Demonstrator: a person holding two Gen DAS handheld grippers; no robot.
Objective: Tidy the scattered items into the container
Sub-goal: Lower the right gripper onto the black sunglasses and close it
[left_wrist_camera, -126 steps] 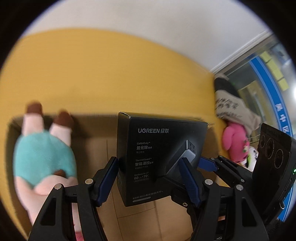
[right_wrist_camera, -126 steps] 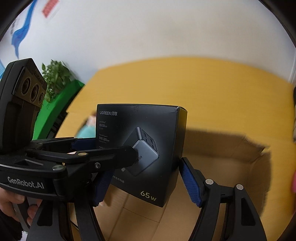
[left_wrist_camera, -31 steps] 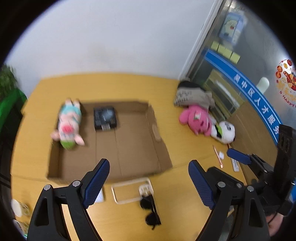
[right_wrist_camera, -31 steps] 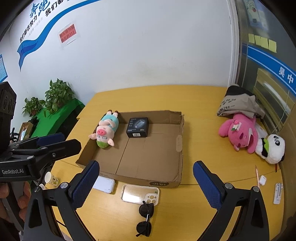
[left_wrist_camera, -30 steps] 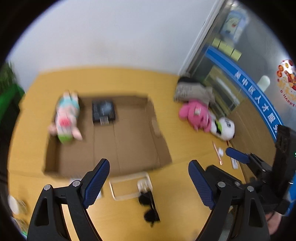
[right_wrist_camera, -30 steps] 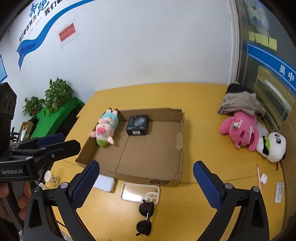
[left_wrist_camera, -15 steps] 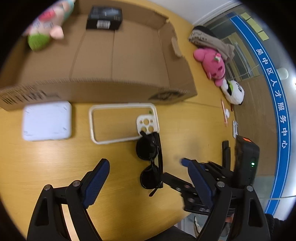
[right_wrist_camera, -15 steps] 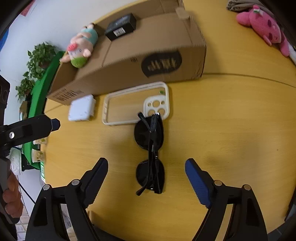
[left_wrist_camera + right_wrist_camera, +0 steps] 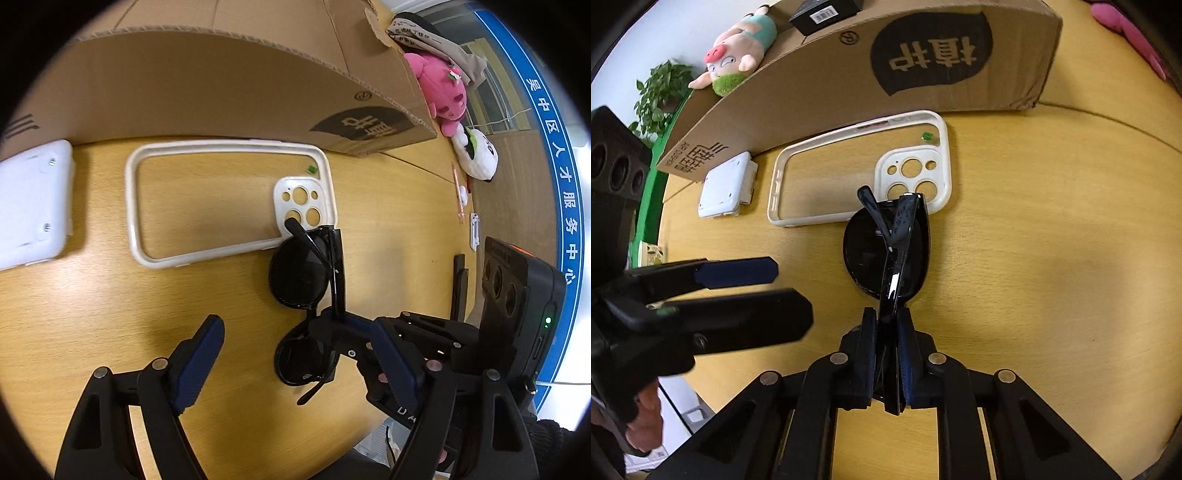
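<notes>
The right gripper [image 9: 886, 332] pinches the folded sunglasses [image 9: 890, 236] at the bridge, low in the centre of its view, on the yellow table [image 9: 1052, 240]. The left gripper [image 9: 295, 354] hangs with jaws spread wide, holding nothing. A phone case [image 9: 229, 199] and a white pad [image 9: 33, 199] lie just below the box [image 9: 221, 81] across the top of the frame.

Glossy black plastic sunglasses [image 9: 886, 251] lie on smooth yellow wood-grain table [image 9: 1052, 240], near the matt corrugated cardboard box [image 9: 820, 74].
</notes>
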